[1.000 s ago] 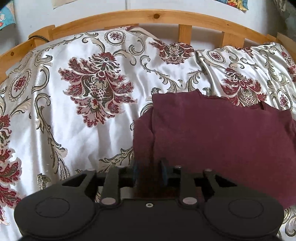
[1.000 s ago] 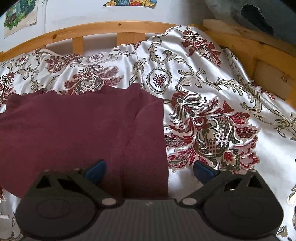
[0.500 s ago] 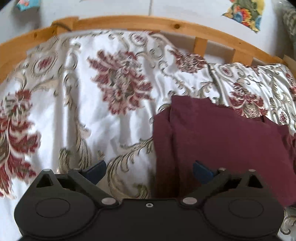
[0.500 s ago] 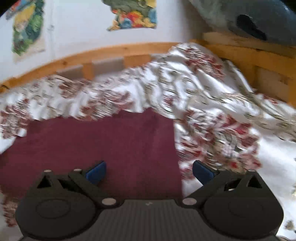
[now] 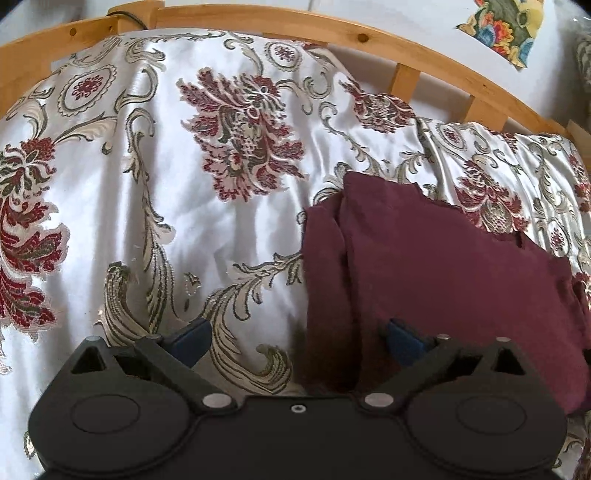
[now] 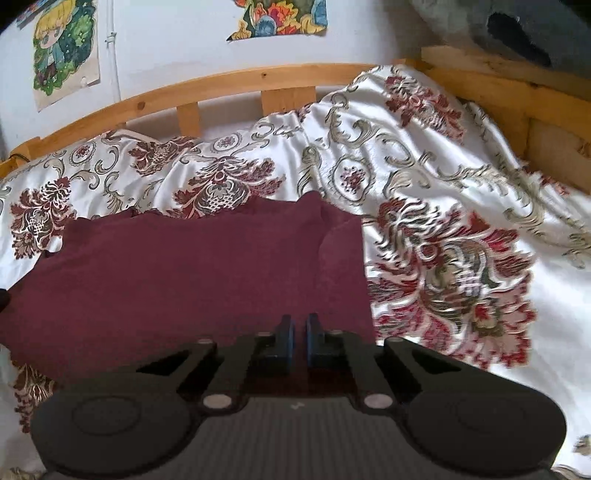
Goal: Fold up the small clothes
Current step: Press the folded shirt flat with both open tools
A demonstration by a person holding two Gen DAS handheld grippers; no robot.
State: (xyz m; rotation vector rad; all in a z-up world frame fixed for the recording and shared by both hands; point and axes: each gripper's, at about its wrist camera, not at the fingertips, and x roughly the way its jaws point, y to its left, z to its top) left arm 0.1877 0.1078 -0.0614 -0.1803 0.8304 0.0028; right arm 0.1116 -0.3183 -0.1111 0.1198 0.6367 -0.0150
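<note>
A dark maroon garment (image 5: 424,266) lies folded flat on a floral satin bedspread (image 5: 229,236). My left gripper (image 5: 295,334) is open over the garment's left edge. One blue pad (image 5: 192,338) hangs above the bedspread and the other above the cloth. In the right wrist view the same garment (image 6: 184,277) spreads to the left and centre. My right gripper (image 6: 299,332) is shut at its near right part, with a pinch of maroon cloth between the blue pads. The garment's near edge is hidden behind the gripper body.
A curved wooden bed rail (image 5: 258,22) runs along the far side, and a higher wooden board (image 6: 517,96) stands at the right. Pictures (image 6: 62,48) hang on the white wall. A grey plush thing (image 6: 517,22) lies at the top right. The bedspread (image 6: 461,258) is rumpled on the right.
My left gripper let go of the garment's left fold and opened wide, shifting a little to the left. My right gripper closed from wide open onto the cloth.
</note>
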